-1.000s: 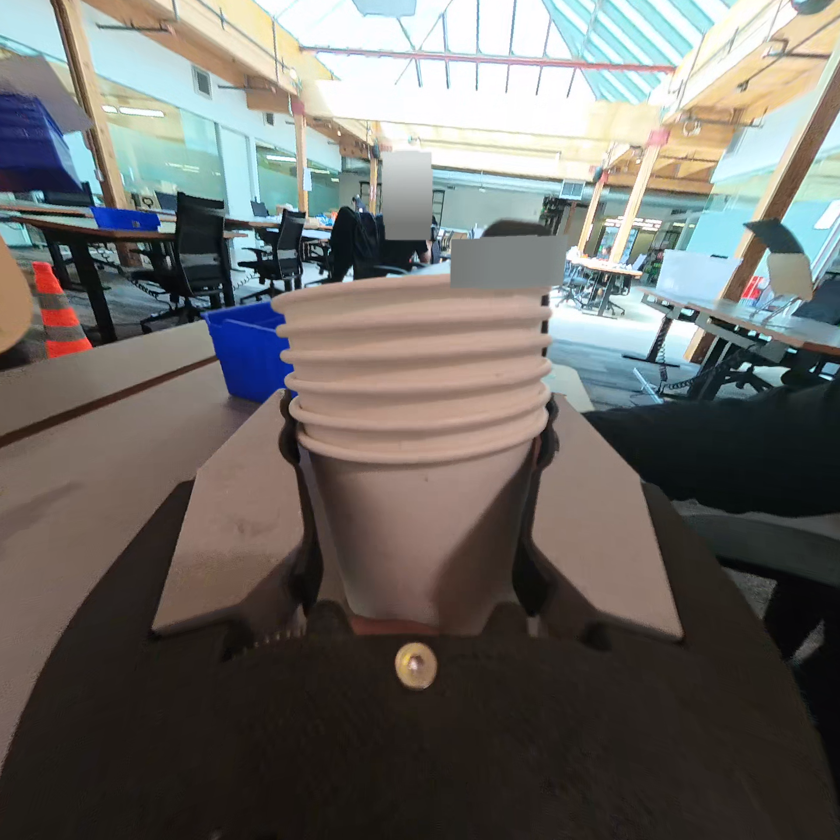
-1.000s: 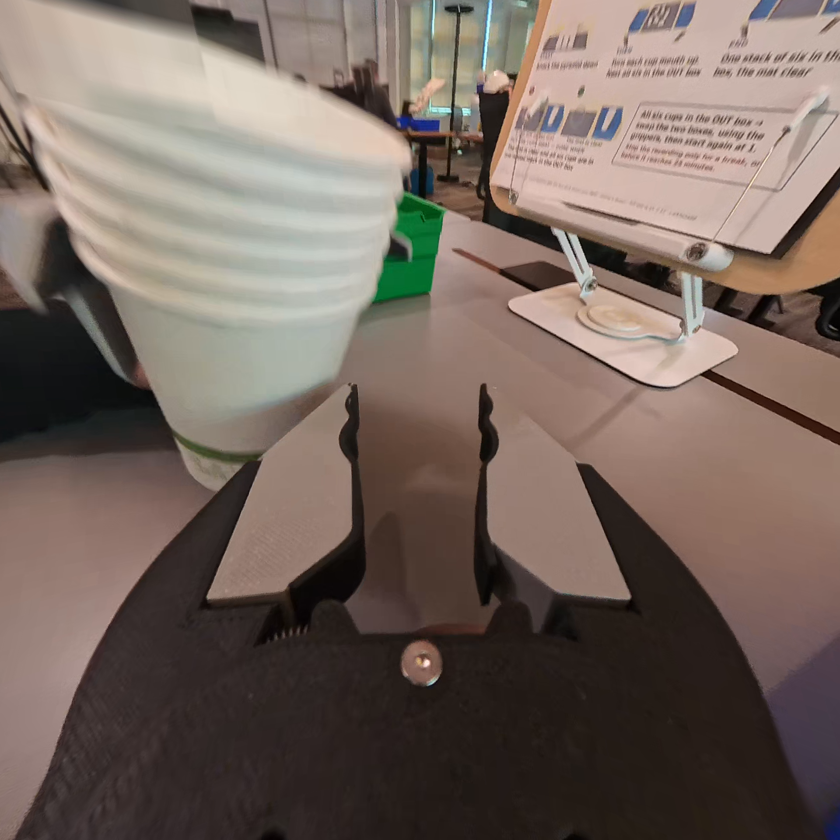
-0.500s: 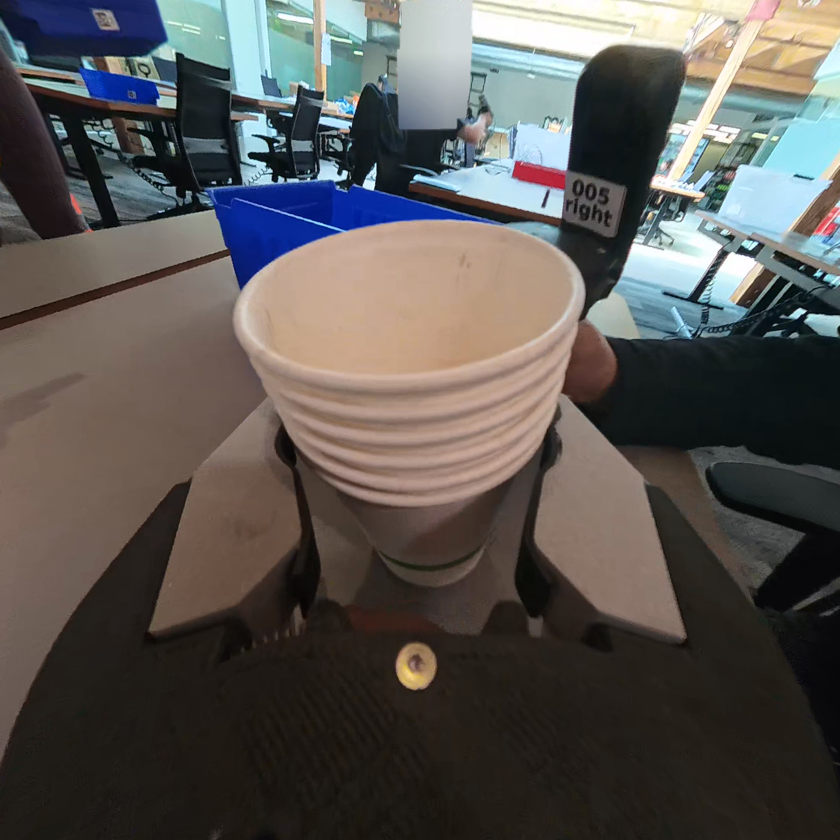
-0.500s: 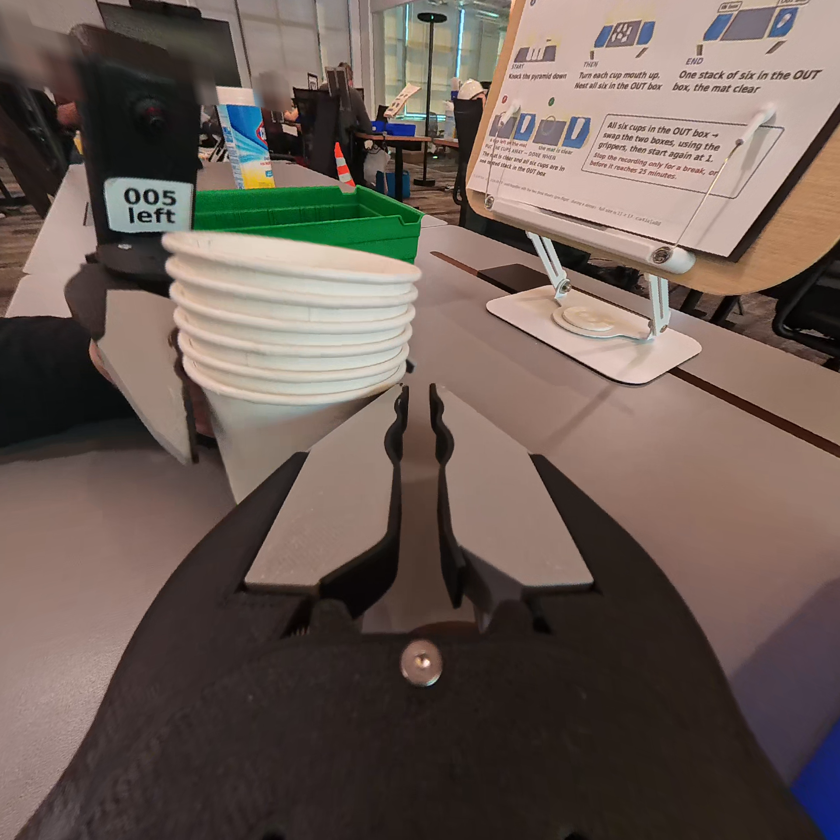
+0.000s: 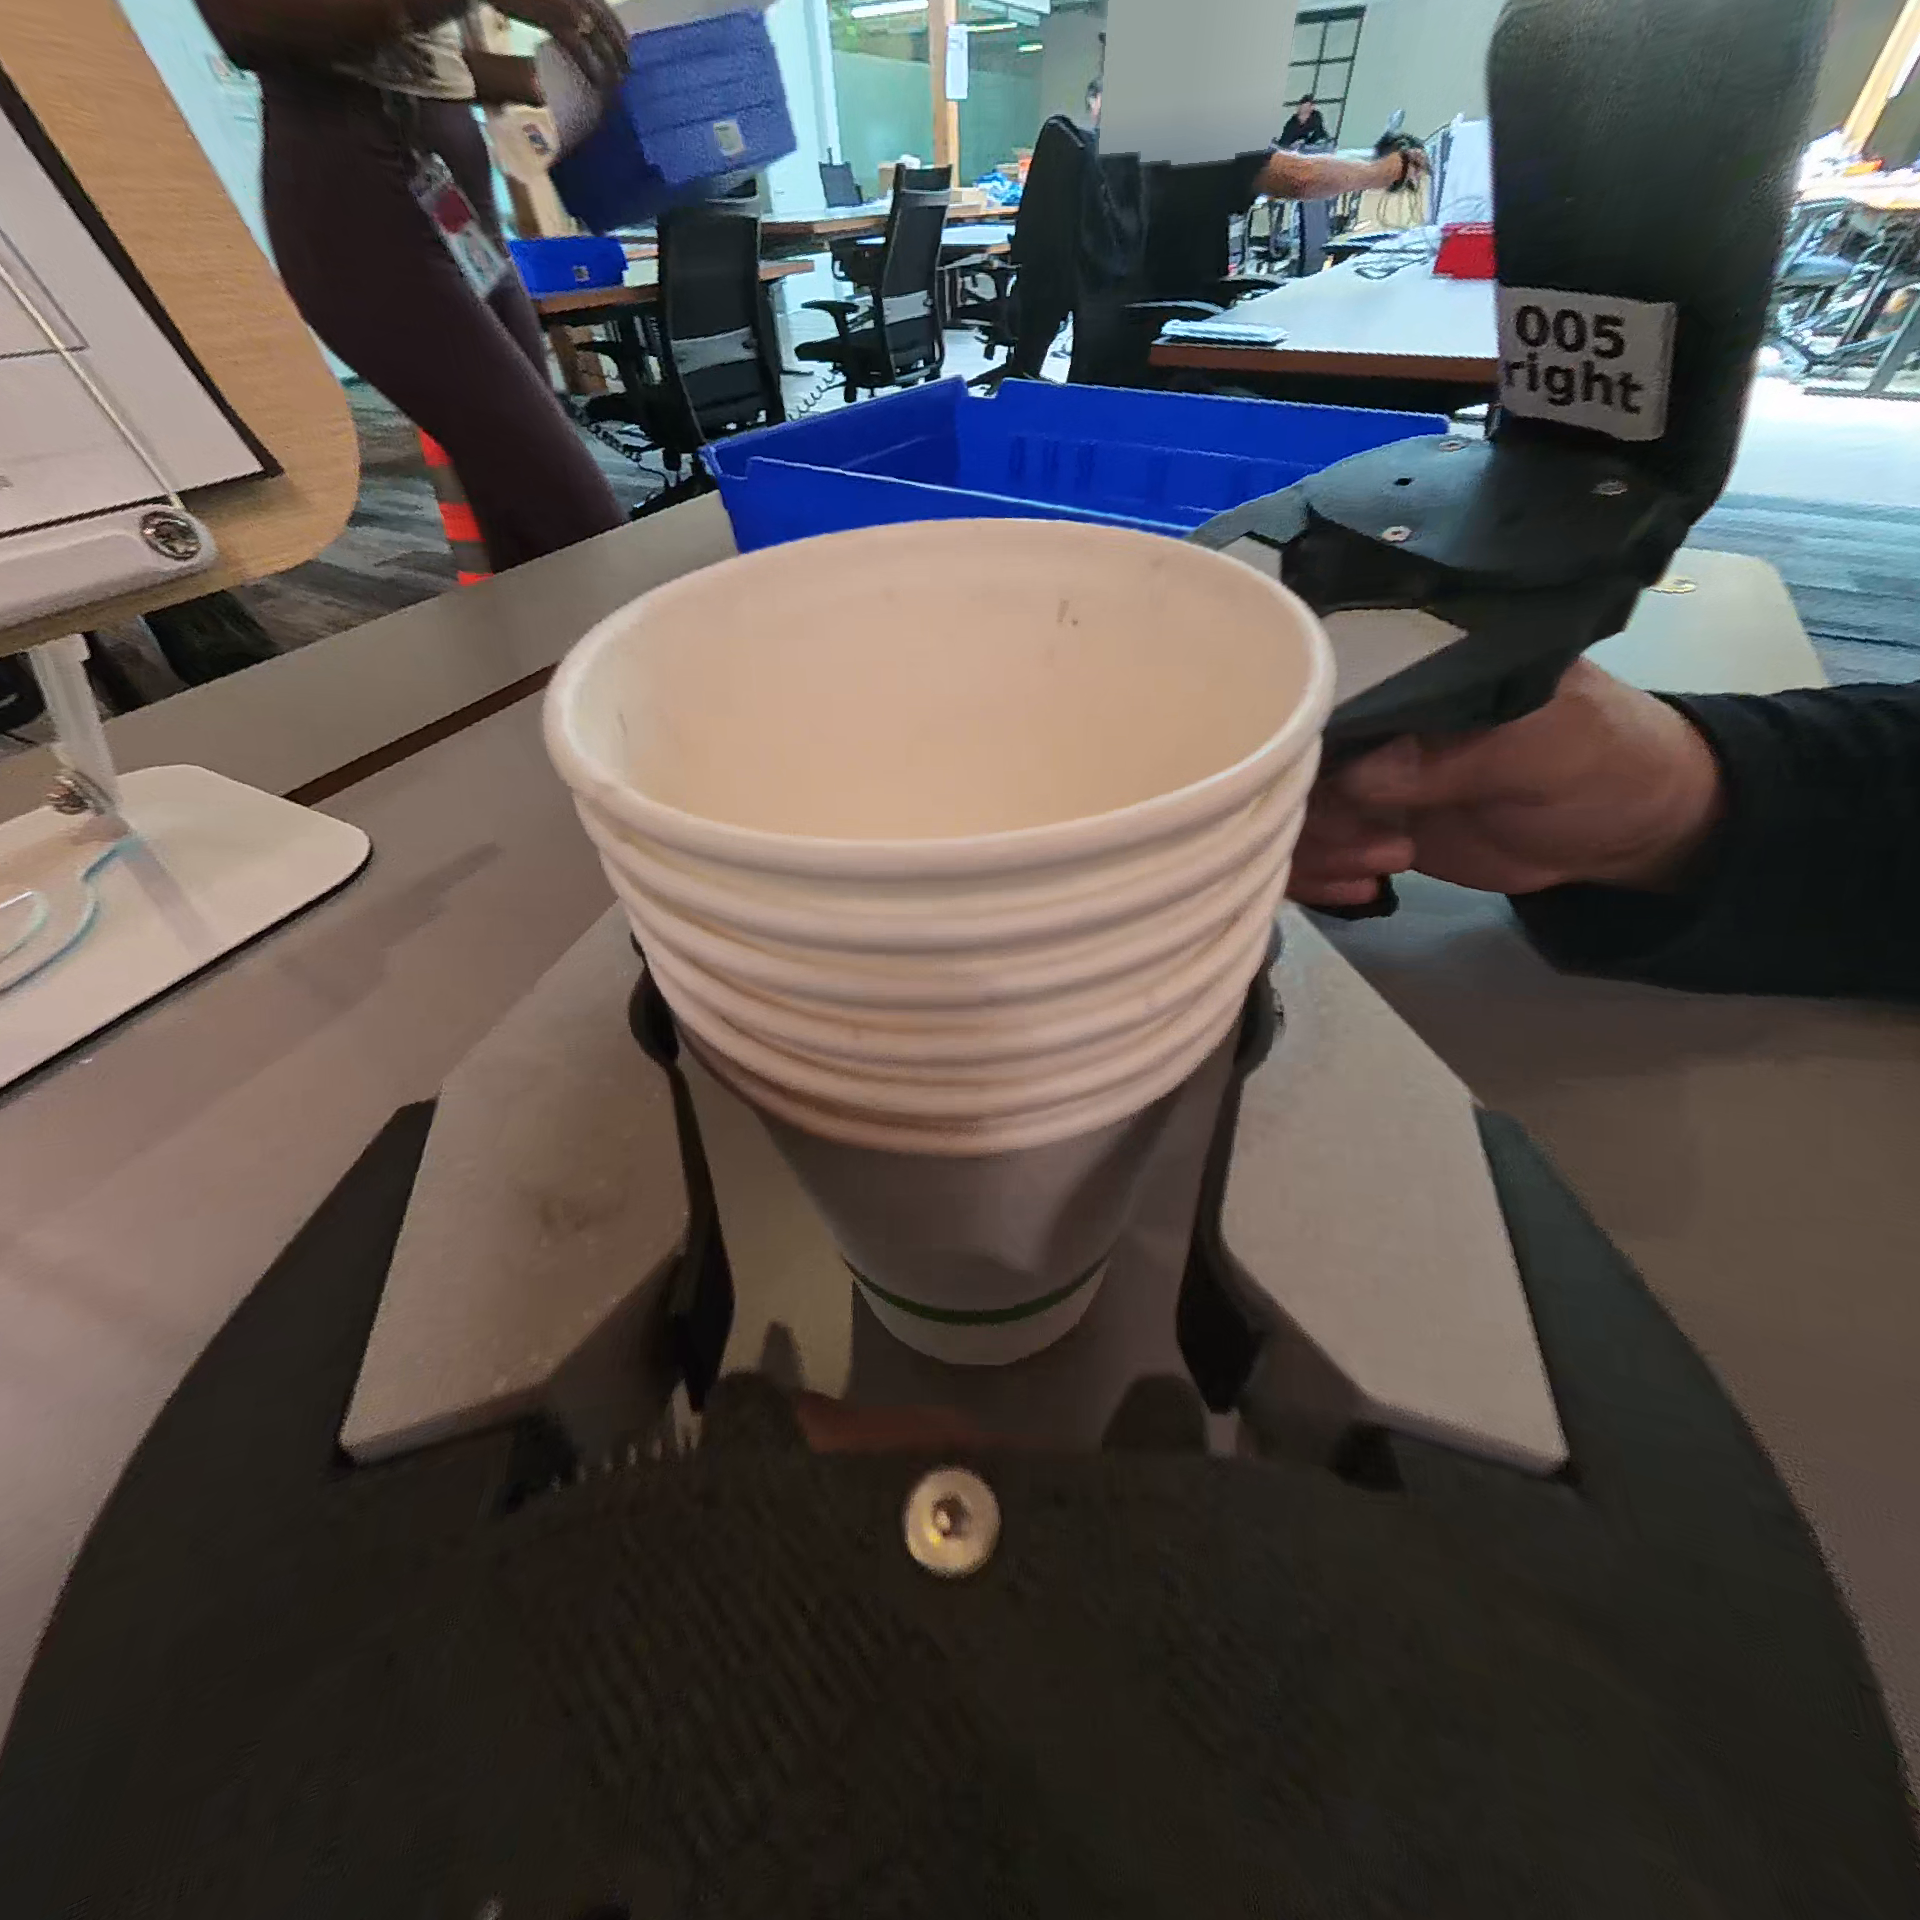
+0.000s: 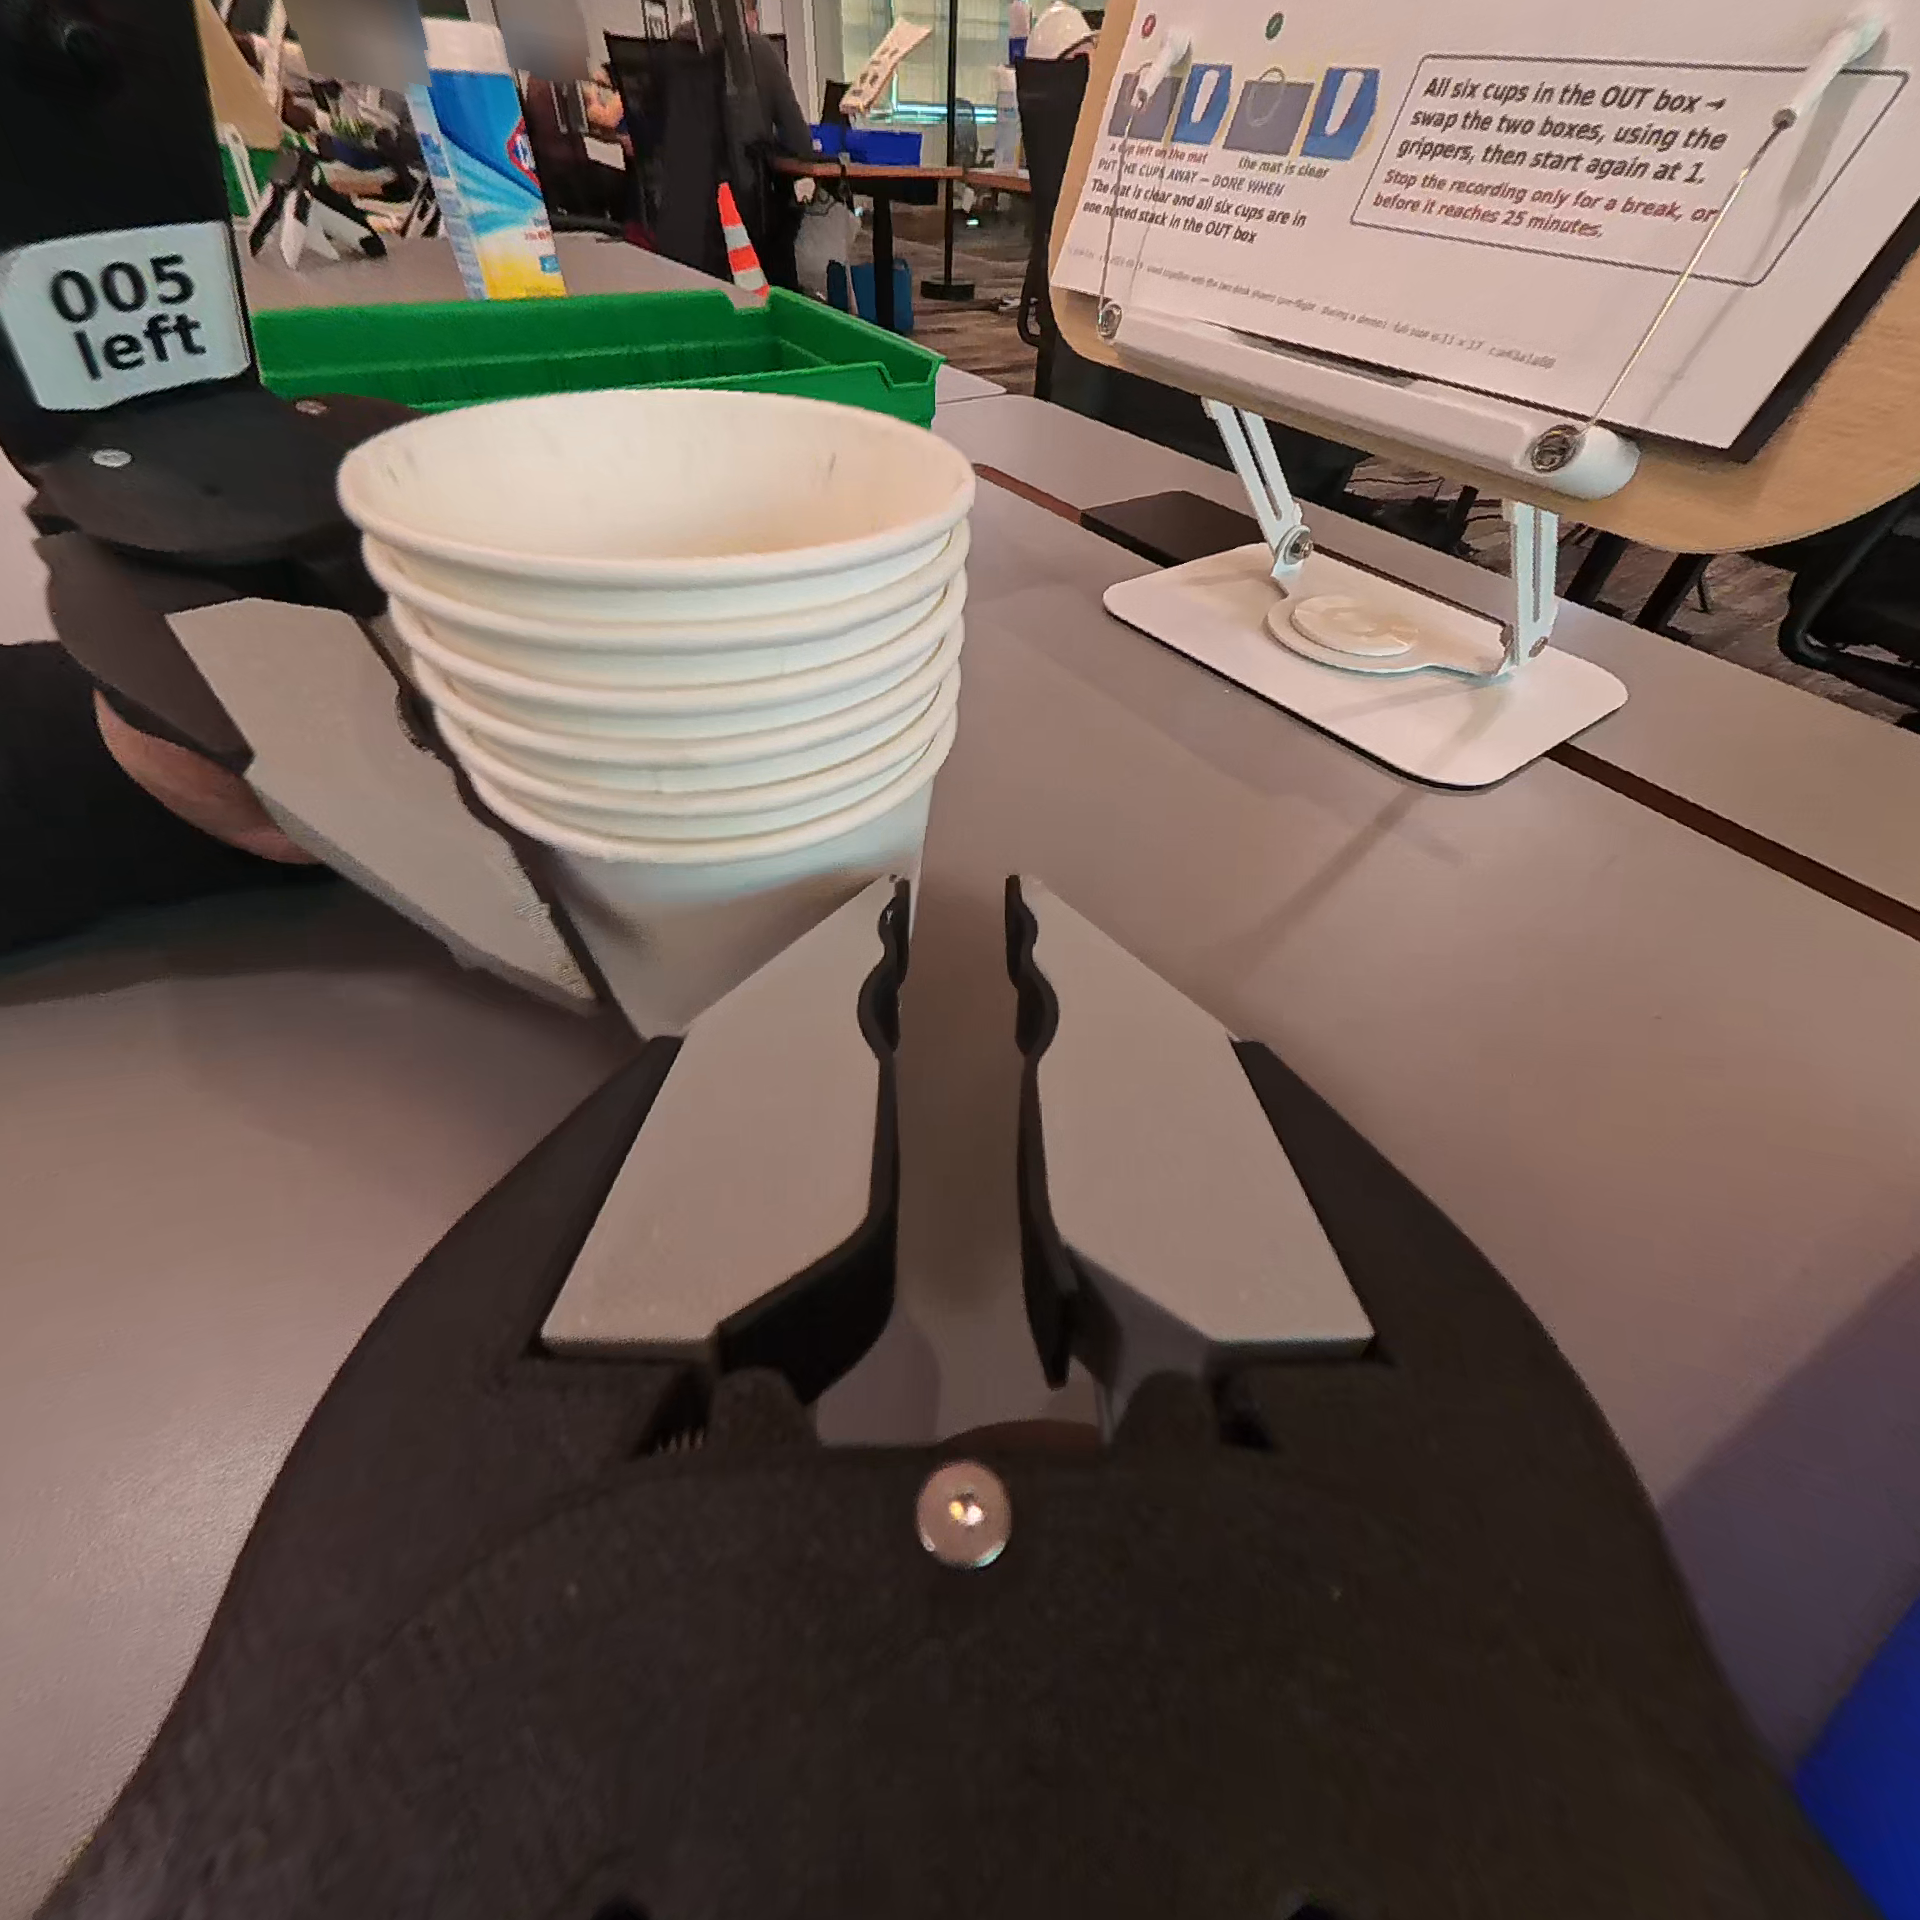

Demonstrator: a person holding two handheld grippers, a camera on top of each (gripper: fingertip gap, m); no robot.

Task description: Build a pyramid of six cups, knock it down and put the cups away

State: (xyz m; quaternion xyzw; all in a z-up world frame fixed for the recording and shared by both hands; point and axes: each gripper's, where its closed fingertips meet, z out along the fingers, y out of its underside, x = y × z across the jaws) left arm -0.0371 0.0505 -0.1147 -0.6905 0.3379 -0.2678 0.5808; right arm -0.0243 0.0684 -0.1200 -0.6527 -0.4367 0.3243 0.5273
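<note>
A nested stack of several white paper cups (image 5: 935,831), mouth up, sits between the fingers of my left gripper (image 5: 956,997), which is shut on the lowest cup's wall and holds it just above the grey table (image 5: 1558,1091). The stack also shows in the right wrist view (image 6: 665,623), with the left gripper's near finger (image 6: 343,769) against it. My right gripper (image 6: 954,914) is empty, its jaws a narrow gap apart, just right of the stack's base. Its black body (image 5: 1455,561) is behind the stack on the right.
A blue bin (image 5: 1039,468) stands behind the stack at the table's far edge. A green bin (image 6: 582,343) stands on the opposite side. A document stand with an instruction sheet (image 6: 1455,208) rests on a white base (image 6: 1371,675). A person carrying a blue bin (image 5: 416,260) walks past. Less than 4 cm separates the two grippers' tips. The white base (image 6: 1371,675) is about 30 centimeters from both grippers' fingertips. Seen from the left wrist view (image 5: 86,920) as well.
The left gripper has tilted and come lower with the stack, so the cup mouth now shows. The right gripper's jaws narrowed, then parted slightly, and it moved closer to the stack.
</note>
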